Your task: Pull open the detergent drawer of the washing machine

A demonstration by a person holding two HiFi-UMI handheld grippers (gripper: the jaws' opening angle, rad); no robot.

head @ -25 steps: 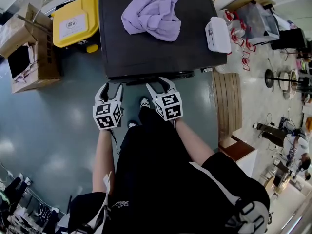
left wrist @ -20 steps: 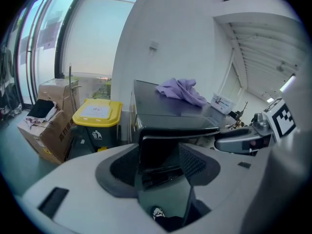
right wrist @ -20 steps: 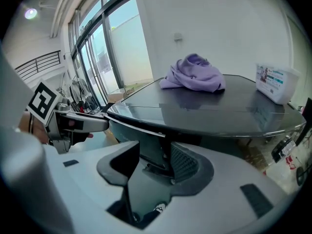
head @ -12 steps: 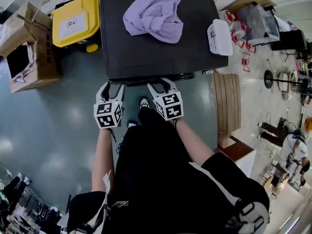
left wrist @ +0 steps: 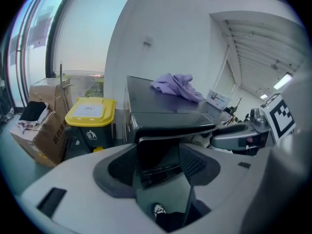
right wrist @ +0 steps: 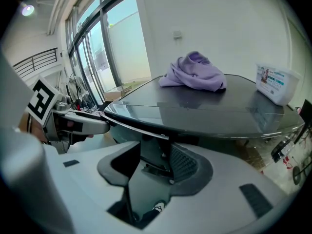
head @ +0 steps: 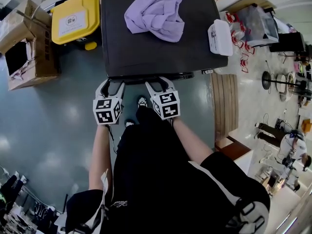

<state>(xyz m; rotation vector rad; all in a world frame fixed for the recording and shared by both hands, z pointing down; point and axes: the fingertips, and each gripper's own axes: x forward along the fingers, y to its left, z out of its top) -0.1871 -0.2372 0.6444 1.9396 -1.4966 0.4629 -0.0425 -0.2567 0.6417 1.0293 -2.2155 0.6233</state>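
Note:
The washing machine (head: 195,43) is seen from above, its dark top filling the upper middle, and its front edge (head: 151,76) faces me. The detergent drawer itself cannot be made out. My left gripper (head: 111,85) sits at the left part of the front edge, jaws apart. In the left gripper view the left gripper (left wrist: 158,160) frames the dark front panel just under the top's lip. My right gripper (head: 158,84) is beside it near the middle, also with jaws apart. Between the right gripper (right wrist: 153,162) jaws only the same dark front shows, and no pad presses on it.
A purple cloth (head: 156,11) and a white detergent box (head: 219,35) lie on the machine's top. A yellow-lidded bin (head: 75,18) and cardboard boxes (head: 24,48) stand to its left. A wooden slatted bench (head: 226,104) is on the right. My legs and shoes (head: 142,101) are right below the grippers.

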